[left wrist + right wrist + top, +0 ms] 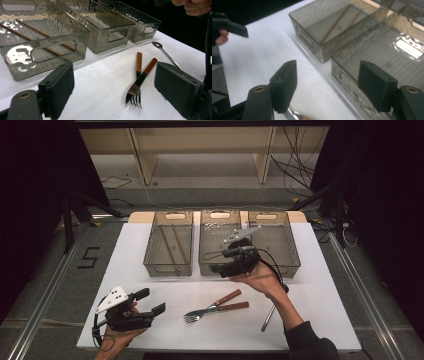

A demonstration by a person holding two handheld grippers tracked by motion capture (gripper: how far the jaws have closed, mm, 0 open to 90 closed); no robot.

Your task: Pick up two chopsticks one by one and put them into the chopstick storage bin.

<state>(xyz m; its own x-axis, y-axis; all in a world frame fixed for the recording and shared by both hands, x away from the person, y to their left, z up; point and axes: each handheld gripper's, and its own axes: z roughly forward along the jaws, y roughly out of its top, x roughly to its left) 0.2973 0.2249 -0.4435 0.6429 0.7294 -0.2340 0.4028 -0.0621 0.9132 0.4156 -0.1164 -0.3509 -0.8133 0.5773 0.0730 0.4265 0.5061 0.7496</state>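
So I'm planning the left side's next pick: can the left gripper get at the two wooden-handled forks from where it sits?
Probably yes. The left gripper has open, empty jaws, and the forks lie on bare table just ahead, with nothing between them.

One readable mark: big dark "5" (88,257) on grey floor (50,285), left of table (135,240), up-left of left gripper (150,302) fingertips, well apart. No other text legible: bins, cutlery, gripper bodies carry no readable labels, brands or nos. in high view or either gripper view.
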